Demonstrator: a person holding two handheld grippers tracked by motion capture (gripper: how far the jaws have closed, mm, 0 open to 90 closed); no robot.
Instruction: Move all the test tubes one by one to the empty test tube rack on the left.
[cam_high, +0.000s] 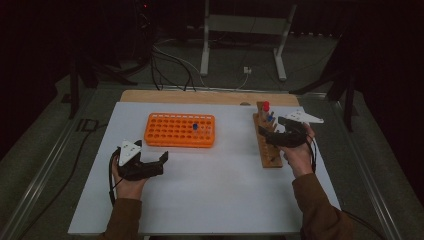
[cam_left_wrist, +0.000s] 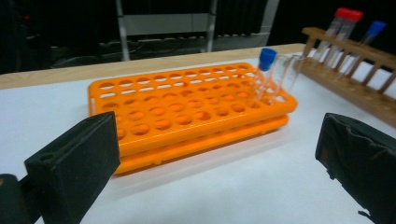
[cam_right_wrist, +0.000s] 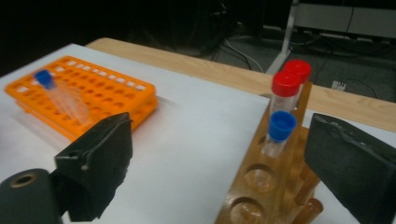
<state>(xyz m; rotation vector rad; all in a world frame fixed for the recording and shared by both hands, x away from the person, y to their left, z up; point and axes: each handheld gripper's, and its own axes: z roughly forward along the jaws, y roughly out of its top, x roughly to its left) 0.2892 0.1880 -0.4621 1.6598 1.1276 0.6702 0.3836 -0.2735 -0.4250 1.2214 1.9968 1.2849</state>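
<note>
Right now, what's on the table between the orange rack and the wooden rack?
Nothing: in the high view, only bare white tabletop separates the orange rack from the wooden rack. The right gripper view shows the same bare stretch.

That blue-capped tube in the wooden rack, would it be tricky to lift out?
Probably light: the blue-capped tube looks clear, thin and empty. Its smooth round wall may slip between jaws. Standing upright in the wooden rack, it should lift straight out; laid down, it would likely roll.

Orange rack, brown wooden stand, tubes capped blue (two red).
</note>
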